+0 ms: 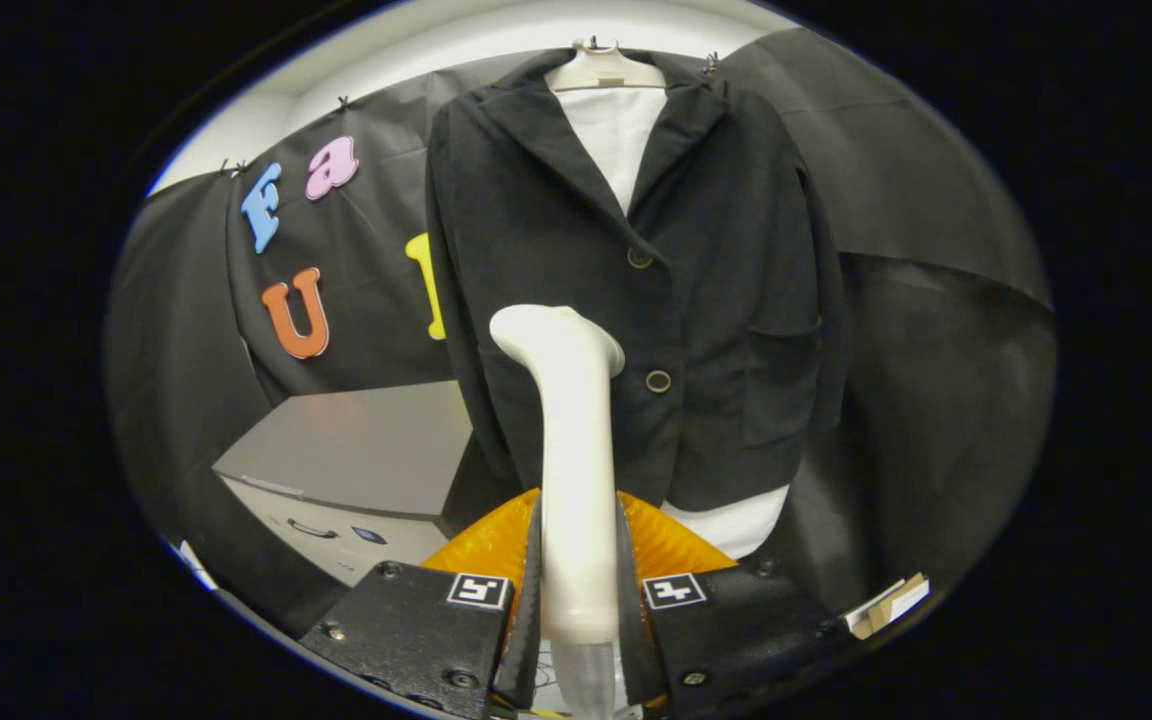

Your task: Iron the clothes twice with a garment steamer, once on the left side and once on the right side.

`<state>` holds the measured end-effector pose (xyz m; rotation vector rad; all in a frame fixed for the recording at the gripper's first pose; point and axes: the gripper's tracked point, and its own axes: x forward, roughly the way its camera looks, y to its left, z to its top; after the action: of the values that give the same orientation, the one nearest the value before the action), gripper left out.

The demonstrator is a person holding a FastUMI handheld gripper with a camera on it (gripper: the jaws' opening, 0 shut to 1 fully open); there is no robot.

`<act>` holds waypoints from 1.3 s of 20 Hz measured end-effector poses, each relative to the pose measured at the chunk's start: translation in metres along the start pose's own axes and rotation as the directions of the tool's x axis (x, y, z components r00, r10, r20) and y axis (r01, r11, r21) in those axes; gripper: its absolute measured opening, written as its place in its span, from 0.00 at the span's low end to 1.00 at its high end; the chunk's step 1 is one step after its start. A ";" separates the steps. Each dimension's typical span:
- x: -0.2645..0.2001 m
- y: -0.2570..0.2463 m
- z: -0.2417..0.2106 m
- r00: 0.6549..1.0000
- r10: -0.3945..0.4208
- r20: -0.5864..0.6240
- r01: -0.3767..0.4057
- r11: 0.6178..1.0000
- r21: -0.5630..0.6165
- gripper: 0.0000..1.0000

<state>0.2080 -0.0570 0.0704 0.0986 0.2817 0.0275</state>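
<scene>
Left of your fingers a grey box (356,455), your gripper (579,590) clamped on the white steamer (571,450) standing upright between both fingers, head bent left, beyond it the black jacket (636,270) on a hanger (604,70), buttoned, white lining showing.

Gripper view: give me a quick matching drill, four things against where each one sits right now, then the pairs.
Things:
1. steamer
2. jacket
3. grey box
4. hanger

Places:
A. on the wall side, beside the jacket's lower sleeve
B. at the jacket's collar, up top
C. clamped upright between the jaws of the gripper
D. hanging beyond the steamer's head, over a white shirt

Pairs: 1-C, 2-D, 3-A, 4-B
</scene>
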 end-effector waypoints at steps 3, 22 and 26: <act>0.006 -0.002 -0.013 1.000 -0.006 -0.023 0.006 1.000 -0.005 0.36; 0.029 -0.017 -0.085 0.987 -0.024 -0.159 0.018 0.999 -0.035 0.36; 0.029 -0.017 -0.095 0.983 -0.018 -0.184 0.011 0.999 -0.036 0.36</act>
<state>0.2095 -0.0642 -0.0298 0.0598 0.4671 0.0271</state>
